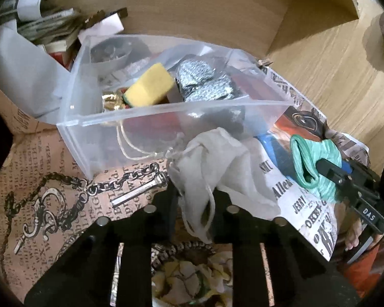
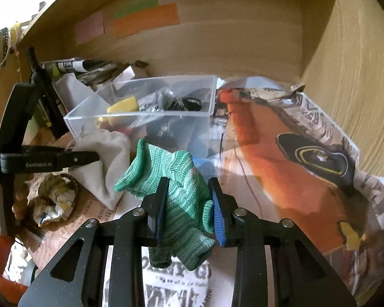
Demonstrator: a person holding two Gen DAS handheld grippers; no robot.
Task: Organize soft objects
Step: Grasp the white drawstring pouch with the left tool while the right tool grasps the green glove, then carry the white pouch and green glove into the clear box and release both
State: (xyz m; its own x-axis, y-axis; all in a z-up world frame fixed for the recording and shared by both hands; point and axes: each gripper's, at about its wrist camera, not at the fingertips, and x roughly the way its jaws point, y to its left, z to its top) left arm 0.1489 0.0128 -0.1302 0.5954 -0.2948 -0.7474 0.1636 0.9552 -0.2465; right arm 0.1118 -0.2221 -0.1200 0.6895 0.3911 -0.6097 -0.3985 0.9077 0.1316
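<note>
My right gripper (image 2: pixel 188 186) is shut on a green knitted glove (image 2: pixel 176 179), held above the printed paper in front of a clear plastic bin (image 2: pixel 140 112); glove and gripper also show in the left wrist view (image 1: pixel 312 158). My left gripper (image 1: pixel 197 192) is shut on a white drawstring pouch (image 1: pixel 217 158), which lies against the clear bin's front wall (image 1: pixel 166 117); the pouch also shows in the right wrist view (image 2: pixel 105 163). The bin holds a yellow sponge (image 1: pixel 151 87), a dark patterned cloth (image 1: pixel 204 81) and other items.
Printed paper (image 1: pixel 51 179) covers the shelf floor. A crumpled yellowish cloth (image 2: pixel 53 199) lies at the front left. A pile of papers and books (image 1: pixel 43 25) stands behind the bin. Wooden walls (image 2: pixel 345 76) close in the back and right.
</note>
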